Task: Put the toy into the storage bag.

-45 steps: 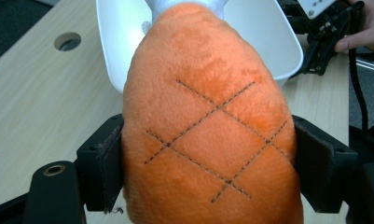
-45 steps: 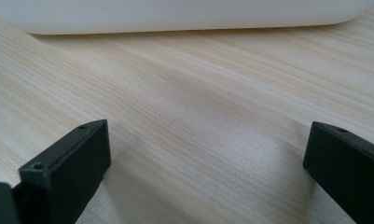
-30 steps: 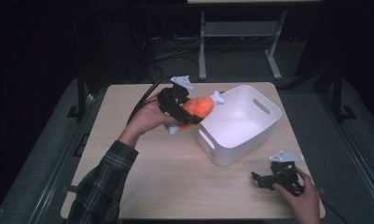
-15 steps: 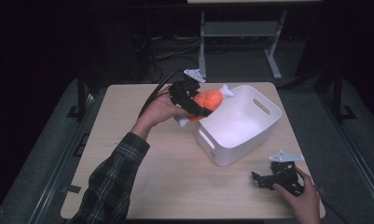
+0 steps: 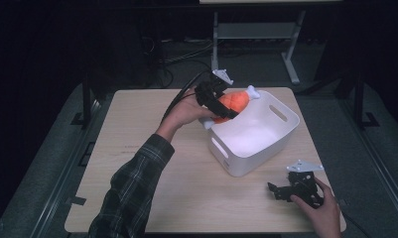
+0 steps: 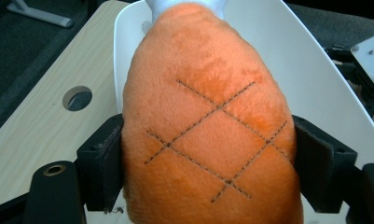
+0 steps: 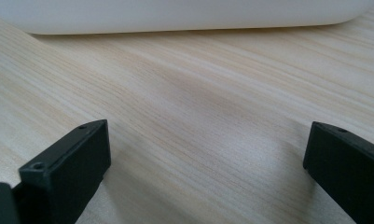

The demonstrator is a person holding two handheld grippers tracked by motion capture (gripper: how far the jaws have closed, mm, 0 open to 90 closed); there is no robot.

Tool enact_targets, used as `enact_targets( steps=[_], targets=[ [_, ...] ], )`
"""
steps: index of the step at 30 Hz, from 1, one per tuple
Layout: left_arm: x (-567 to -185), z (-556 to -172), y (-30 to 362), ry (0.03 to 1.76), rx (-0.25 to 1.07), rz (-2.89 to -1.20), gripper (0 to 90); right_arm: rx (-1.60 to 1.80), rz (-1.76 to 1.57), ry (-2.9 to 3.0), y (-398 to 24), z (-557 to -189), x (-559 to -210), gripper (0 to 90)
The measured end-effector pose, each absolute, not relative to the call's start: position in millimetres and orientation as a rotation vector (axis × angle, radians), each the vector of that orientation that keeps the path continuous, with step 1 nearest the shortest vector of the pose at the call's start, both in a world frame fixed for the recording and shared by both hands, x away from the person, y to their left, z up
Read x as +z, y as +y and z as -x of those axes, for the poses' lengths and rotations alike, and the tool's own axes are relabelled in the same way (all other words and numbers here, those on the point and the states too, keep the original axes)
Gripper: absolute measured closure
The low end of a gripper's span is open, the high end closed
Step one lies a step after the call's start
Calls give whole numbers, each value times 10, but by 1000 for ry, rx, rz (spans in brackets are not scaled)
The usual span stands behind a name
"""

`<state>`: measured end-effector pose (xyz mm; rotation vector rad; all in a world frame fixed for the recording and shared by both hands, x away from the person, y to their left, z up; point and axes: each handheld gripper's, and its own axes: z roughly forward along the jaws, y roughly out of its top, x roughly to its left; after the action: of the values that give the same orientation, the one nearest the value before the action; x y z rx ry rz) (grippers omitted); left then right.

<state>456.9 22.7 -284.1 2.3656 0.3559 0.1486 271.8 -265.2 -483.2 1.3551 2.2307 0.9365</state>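
Observation:
An orange plush drumstick (image 5: 233, 102) with white bone ends is clamped in my left gripper (image 5: 221, 105), held above the left rim of the white tub (image 5: 266, 144). In the left gripper view the plush toy (image 6: 208, 126) bulges between the two black pads (image 6: 105, 163), which press into its sides, with the tub's inside (image 6: 310, 70) beyond it. My right gripper (image 5: 281, 191) rests low on the table near the front right corner, its jaws wide apart. In the right gripper view the right gripper (image 7: 208, 163) has only bare wood between its fingers (image 7: 70, 163), and the tub's wall (image 7: 175, 16) stands ahead.
The light wooden table (image 5: 137, 148) has a round cable hole (image 6: 77, 98) near the tub. A cable trails from the left gripper off the table's far edge. Dark floor and a metal stand's legs (image 5: 251, 34) lie behind the table.
My left hand has carried the drumstick to the right, from over the bare table to over the tub's rim. The right gripper has stayed where it was.

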Motion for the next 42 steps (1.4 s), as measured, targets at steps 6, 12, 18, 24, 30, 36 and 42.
enact_targets(
  steps=[6,12,18,24,30,36,42],
  targets=[
    [-2878,-4634,107,361,147,-2367,213,937,-1355,2231,-2652,-2718,-4832,2],
    [-2953,-4697,-27,369,141,-2365,213,937,-1355,2231,-2652,-2718,-4832,2],
    [-3091,-4736,-133,362,122,-2383,211,936,-1354,2231,-2652,-2718,-4832,2],
    [-3206,-4752,-190,367,99,-2404,208,936,-1355,2230,-2652,-2718,-4832,2],
    [-3289,-4773,-205,376,94,-2427,195,936,-1355,2230,-2652,-2718,-4832,2],
    [-3309,-4765,-204,371,93,-2441,181,936,-1355,2230,-2652,-2718,-4832,2],
    [-3314,-4753,-203,362,86,-2447,161,936,-1355,2230,-2652,-2718,-4832,2]
  ],
)
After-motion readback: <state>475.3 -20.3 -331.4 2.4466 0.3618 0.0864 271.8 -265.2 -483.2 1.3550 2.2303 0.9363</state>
